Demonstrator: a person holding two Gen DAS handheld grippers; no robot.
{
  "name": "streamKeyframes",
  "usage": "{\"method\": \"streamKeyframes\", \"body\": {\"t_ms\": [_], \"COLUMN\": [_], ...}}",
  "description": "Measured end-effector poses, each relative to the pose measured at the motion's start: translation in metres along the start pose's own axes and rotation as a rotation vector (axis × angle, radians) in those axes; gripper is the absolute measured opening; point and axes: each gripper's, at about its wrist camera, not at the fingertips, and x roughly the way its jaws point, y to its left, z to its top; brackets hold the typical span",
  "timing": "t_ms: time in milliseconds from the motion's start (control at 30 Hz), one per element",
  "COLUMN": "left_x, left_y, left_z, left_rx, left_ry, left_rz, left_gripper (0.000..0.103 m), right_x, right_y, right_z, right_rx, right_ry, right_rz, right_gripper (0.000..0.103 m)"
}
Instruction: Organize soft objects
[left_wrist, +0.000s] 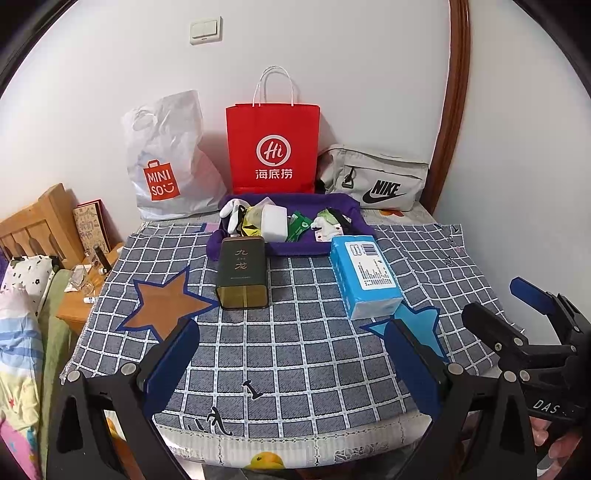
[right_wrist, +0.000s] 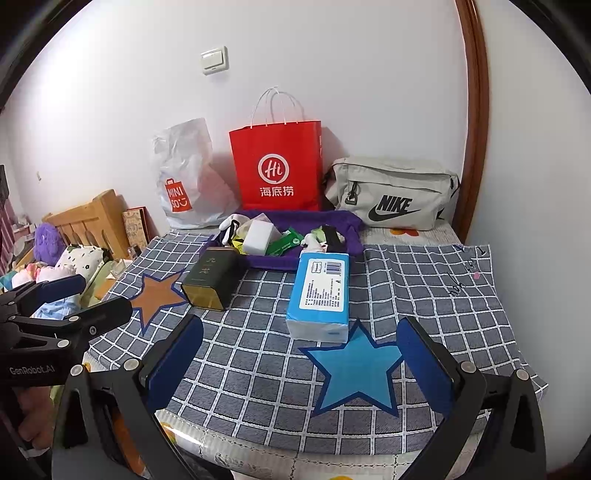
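We hold the left gripper (left_wrist: 295, 365) low over the near edge of the checked cloth (left_wrist: 295, 350), its blue pads spread wide with nothing between them; the right gripper (right_wrist: 299, 365) hangs just beside it, equally wide apart and empty. Straight ahead of the left fingers lies the dark green tin (left_wrist: 242, 273) on its side, and ahead to its right the blue tissue pack (left_wrist: 364, 275), which sits directly in front of the right gripper. Beyond both, the purple tray (left_wrist: 288, 249) holds socks, a white block and green packets. Farthest from us, against the wall, stand a white plastic bag (left_wrist: 166, 158), a red paper bag (left_wrist: 273, 147) and a grey pouch (left_wrist: 376, 177).
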Motion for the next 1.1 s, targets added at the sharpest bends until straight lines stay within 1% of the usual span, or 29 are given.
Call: {"method": "streamKeyframes", "body": {"t_ms": [1100], "left_x": [-0.0018], "left_y": [0.0068], "left_z": [0.0033], "left_rx": [-0.008], "left_ry": [-0.002], "left_rz": [-0.010], "left_gripper": [0.101], "right_x": [0.0036], "right_y": [0.0039], "right_z": [0.0018], "right_rx": [-0.012], "right_ry": [0.001], "right_rz": [-0.001], "right_gripper": [0.103]}}
